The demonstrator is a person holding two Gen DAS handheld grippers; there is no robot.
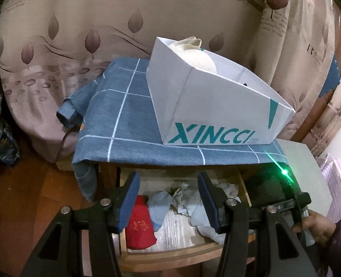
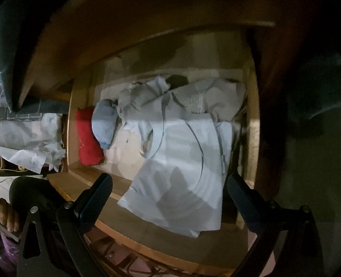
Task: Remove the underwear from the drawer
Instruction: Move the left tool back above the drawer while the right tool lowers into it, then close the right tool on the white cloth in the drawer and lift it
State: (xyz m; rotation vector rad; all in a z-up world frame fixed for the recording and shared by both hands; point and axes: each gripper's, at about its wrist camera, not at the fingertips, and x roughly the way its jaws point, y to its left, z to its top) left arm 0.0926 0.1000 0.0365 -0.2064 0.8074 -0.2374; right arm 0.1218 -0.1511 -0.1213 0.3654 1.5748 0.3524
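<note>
Both grippers hang over an open wooden drawer holding pale underwear, a red bundle at its 9 o'clock and a light blue piece between them. The left gripper has its jaws apart, nothing gripped. The right gripper is spread wide above the underwear. A white box sits on a blue checked cloth at 12 o'clock.

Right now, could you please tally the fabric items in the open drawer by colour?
Red folded cloth item: 1
Light blue rolled cloth item: 1
Pale grey-white garments: a crumpled pile, at least 2, overlapping too much to separate
Total: at least 4
</note>
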